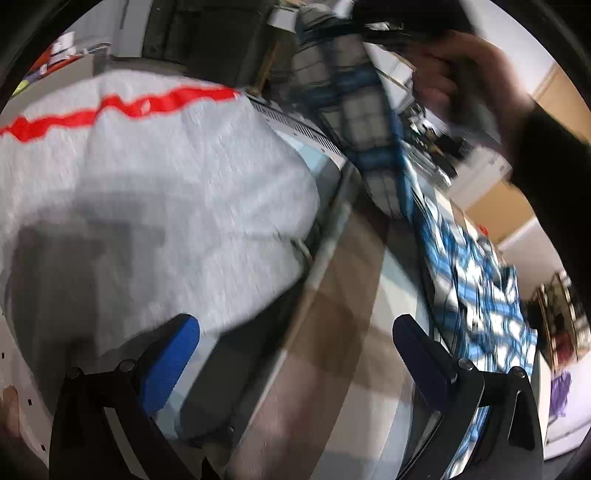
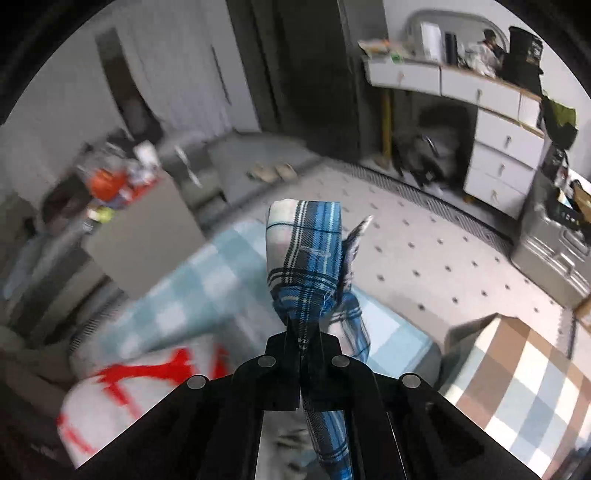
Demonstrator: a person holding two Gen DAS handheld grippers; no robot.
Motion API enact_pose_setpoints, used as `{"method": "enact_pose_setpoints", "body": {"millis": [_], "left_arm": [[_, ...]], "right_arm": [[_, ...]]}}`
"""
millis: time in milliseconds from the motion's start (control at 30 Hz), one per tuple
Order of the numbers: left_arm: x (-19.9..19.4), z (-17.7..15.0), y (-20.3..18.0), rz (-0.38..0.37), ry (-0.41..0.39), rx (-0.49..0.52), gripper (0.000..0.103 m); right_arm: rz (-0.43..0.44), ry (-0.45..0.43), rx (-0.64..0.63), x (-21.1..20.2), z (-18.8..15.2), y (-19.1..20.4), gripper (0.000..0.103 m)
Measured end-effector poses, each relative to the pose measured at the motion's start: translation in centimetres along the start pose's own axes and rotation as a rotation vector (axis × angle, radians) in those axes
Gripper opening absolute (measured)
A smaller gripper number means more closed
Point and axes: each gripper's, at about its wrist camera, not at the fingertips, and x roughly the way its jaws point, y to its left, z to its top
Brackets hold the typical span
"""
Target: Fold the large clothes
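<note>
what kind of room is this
Most likely a bedroom at home: a bed with a checked cover, a white dressing table with drawers and mirror, and slippers on the floor.

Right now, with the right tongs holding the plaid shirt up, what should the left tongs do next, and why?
Probably bring the open left tongs across to the plaid shirt and pinch a free edge: the right tongs alone clamp it, and most of it trails crumpled below.
</note>
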Motion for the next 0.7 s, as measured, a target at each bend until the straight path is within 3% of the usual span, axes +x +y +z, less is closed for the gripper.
{"method": "enact_pose_setpoints", "body": {"millis": [100,200,300,433,500,567,700], "left_arm": [[0.2,1.8,-0.3,0.071,-0.049,-0.009,0.102],[1.6,3.9,-1.0,0.016,-0.029,-0.052,0.102],[3.6,5.4,-2.9,0.013,-0.021,-0.054,0.102],[6.1,6.8,-6.0,-0.002,-0.011,0.006,0.102],[6.8,7.2,-7.1,0.028,-0.046,0.044,0.102],[8.3,7.9,-8.4,0.07,-0.03,0.073,0.102],[10.4,9.6,-7.9,0.03,-0.032,-0.068,0.102]], "right_arm": [[0.061,-0.047,0.072,-3.5,-1.0,-0.8,0.002],[0.07,-0.071,0.091,-6.3,-2.1,-0.5,0.002],[0.059,-0.05,0.113,-7.0,-2.4,-0.9,0.002],[0.044,-0.036,0.137,-8.3,-2.1,-1.3,0.002],[0.054,-0.041,0.142,-8.9,-1.9,-1.3,0.002],[0.061,-0.036,0.169,-9.1,-1.9,-1.6,0.002],[0.064,-0.047,0.225,-9.4,-2.4,-2.3,0.003]]}}
